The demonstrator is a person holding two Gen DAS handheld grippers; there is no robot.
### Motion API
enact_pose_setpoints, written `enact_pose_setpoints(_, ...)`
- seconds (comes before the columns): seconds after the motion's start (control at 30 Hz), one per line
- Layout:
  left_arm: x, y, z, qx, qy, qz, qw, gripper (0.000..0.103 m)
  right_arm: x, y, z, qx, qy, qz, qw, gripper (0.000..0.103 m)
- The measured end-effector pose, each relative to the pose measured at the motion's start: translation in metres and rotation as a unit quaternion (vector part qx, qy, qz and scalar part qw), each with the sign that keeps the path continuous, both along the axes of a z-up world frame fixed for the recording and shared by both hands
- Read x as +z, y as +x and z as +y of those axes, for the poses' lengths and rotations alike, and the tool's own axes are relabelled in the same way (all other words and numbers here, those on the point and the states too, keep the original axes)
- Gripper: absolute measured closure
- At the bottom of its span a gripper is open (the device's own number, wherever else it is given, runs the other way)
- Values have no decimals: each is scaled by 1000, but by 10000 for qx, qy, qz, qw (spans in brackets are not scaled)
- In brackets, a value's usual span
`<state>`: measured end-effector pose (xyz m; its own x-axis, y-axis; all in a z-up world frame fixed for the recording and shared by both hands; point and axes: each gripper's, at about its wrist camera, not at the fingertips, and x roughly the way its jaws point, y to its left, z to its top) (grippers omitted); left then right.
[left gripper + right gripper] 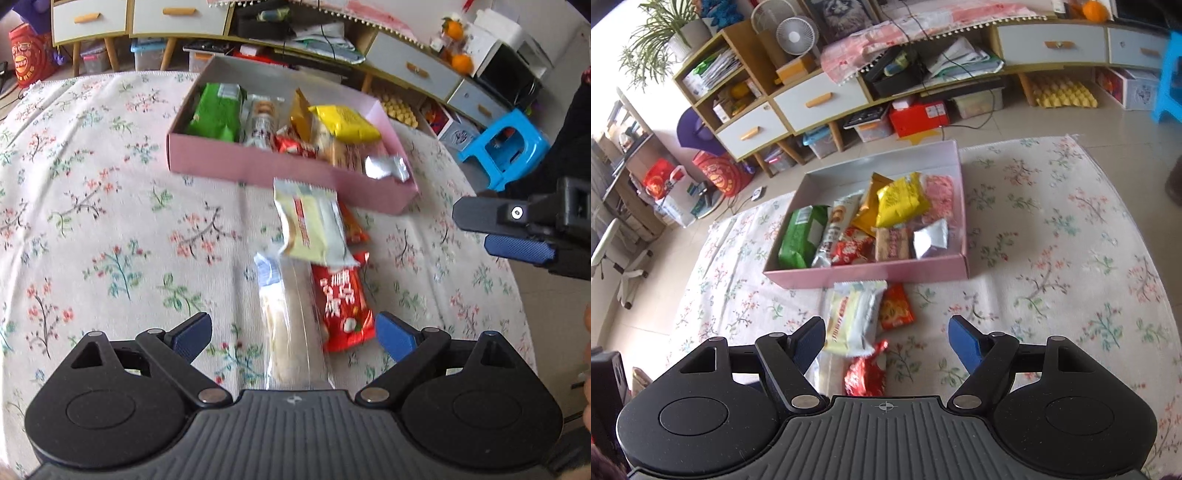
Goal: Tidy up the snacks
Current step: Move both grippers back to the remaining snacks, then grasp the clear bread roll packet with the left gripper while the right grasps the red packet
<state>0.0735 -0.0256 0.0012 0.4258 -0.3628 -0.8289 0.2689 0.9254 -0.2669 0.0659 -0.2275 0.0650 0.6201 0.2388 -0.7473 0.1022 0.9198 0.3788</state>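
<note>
Left gripper (293,334) hangs wide, empty, a clear-wrapped snack (291,325) and red packet (341,306) lying between its pads, seemingly untouched. Right gripper (886,341) gapes too; pink box (871,275) sits beyond both.

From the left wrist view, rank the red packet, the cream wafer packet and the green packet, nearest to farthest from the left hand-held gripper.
1. Red packet: beside the left hand-held gripper, at its right pad.
2. Cream wafer packet: further up the cloth, before the pink box.
3. Green packet: inside the box, left end.
</note>
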Motion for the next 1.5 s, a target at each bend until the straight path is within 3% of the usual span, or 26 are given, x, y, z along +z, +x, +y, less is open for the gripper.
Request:
enact_pose_setpoints(0.2,-11,-3,-6,-46,-15,137,9999,9,-8,-8,2,24,65,84,9999,28)
enact_pose_setpoints(0.37,-21,-8,-19,-201,187,123,9995,9,-15,-6,6,36,-30,186,9998,28)
enact_pose_setpoints(0.53,-25,-19,-25,-284,289,-43,9992,6,-17,-6,6,19,-58,205,9998,28)
enact_pose_setpoints(0.7,-25,-20,-23,-233,329,-189,9990,13,-21,-3,4,-24,-68,252,9997,28)
enact_pose_setpoints(0.83,-23,-18,-19,-129,407,-286,9987,28,-22,-3,3,-40,-40,267,9996,28)
enact_pose_setpoints(0.9,-21,-16,-15,-46,431,-309,9986,48,-21,-2,4,-38,-60,260,9996,28)
enact_pose_setpoints(1.03,-21,-10,-8,69,369,-228,9990,70,-24,-1,4,-47,-106,288,9995,28)
enact_pose_setpoints(1.23,-16,-6,0,160,262,-55,9995,77,-29,0,6,-31,-148,342,9993,28)
enact_pose_setpoints(1.5,2,7,31,634,-215,13,9978,85,-49,7,14,89,-354,546,9978,28)
